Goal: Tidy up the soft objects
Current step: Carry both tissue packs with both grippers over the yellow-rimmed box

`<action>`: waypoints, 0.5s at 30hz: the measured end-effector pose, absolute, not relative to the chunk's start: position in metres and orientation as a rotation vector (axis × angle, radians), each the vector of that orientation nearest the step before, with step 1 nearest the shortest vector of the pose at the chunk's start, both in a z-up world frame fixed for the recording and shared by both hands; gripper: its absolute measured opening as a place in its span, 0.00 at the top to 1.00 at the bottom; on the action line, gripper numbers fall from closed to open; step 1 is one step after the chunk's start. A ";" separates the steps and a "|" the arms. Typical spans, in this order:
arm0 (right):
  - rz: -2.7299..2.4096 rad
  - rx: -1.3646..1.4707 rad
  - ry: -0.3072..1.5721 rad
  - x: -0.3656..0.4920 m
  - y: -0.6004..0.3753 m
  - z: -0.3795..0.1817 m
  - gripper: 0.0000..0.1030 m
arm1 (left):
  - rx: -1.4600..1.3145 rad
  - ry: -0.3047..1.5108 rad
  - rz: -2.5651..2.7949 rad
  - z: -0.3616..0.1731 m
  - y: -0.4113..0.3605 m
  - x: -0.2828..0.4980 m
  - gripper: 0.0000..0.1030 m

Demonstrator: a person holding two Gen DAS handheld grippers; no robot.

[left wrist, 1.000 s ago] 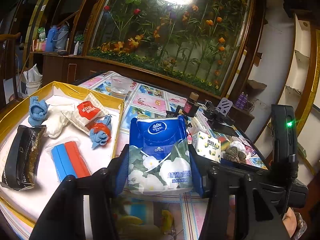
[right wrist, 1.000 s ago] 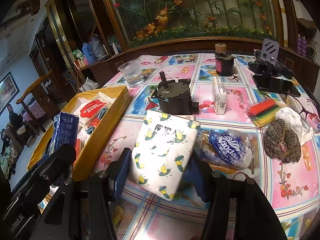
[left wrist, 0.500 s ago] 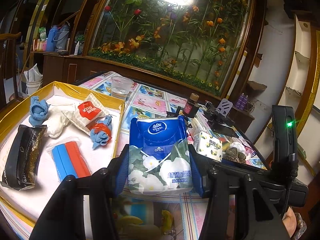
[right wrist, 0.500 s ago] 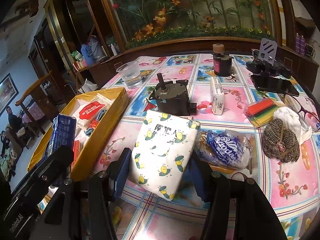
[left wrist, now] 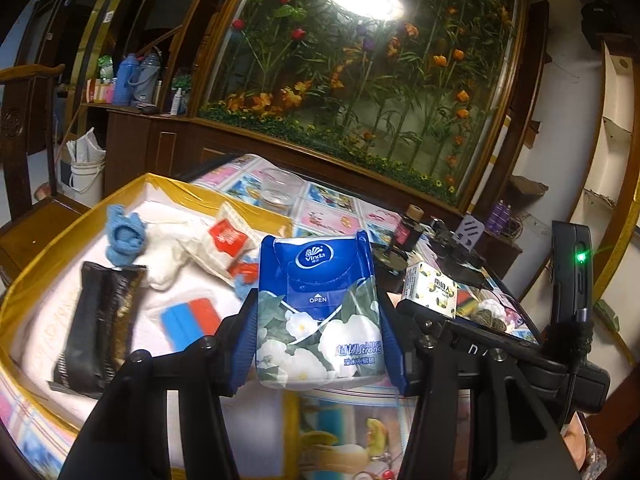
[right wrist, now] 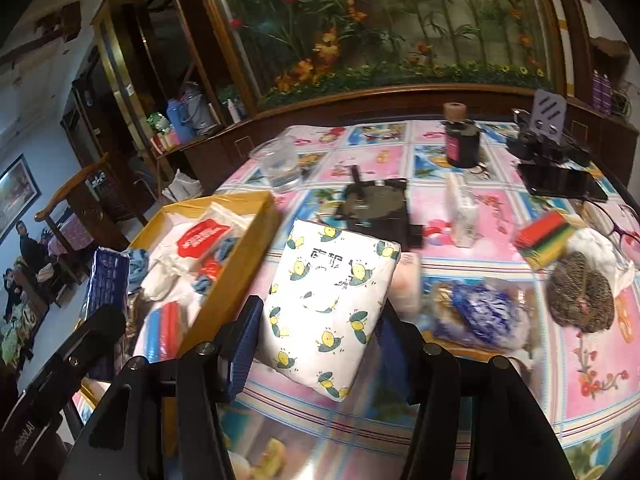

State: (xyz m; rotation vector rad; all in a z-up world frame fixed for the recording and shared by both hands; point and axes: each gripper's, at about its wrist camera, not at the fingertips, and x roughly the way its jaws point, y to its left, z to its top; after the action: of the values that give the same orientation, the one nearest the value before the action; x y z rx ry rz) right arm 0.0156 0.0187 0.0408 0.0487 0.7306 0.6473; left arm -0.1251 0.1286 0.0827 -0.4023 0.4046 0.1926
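- Far to the left of the left gripper (left wrist: pixel 318 336), a black foil packet (left wrist: pixel 96 322) lies lengthwise in the yellow-rimmed box (left wrist: pixel 52 252), on its white lining.
- Ahead and left of that gripper, a blue rolled cloth (left wrist: pixel 122 236) sits by the box's far wall, with a white cloth (left wrist: pixel 168 256) just beside it.
- Nearer, just left of its left finger, a blue-and-red pack (left wrist: pixel 190 320) lies flat on the lining; beyond it sits a white sachet with a red label (left wrist: pixel 226 238).
- The left gripper is clamped on a blue Vinda tissue pack (left wrist: pixel 320 308), both blue pads pressed against its sides; the pack stands upright, off the table, by the box's right edge.
- To the right of the left gripper, the lemon-print tissue pack (right wrist: pixel 328 304) is squeezed between the pads of the right gripper (right wrist: pixel 316 348), tilted, with its far end over the patterned tablecloth (right wrist: pixel 496 216).
- Straight ahead of the right gripper, a dark motor-like block (right wrist: pixel 372 206) rests on the cloth; a clear cup (right wrist: pixel 280 164) stands ahead and left.
- Just right of the right gripper, a clear bag with blue print (right wrist: pixel 480 312) lies on the table.
- Farther right, a brown scrubber (right wrist: pixel 580 300) sits against a white cloth, with a striped sponge stack (right wrist: pixel 544 238) just ahead of it.
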 end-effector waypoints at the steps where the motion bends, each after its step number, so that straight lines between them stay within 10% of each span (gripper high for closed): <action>1: 0.658 0.038 0.724 0.013 0.027 0.042 0.41 | -0.406 0.402 0.205 0.084 0.134 -0.129 0.49; 15: 0.818 -0.012 0.708 -0.015 0.121 0.060 0.41 | -0.435 0.388 0.344 0.103 0.193 -0.174 0.49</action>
State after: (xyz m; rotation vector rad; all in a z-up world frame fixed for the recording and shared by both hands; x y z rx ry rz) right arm -0.0148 0.1207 0.0603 -0.0118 0.7079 0.8180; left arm -0.1735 0.1932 0.1029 -0.4351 0.3875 0.3441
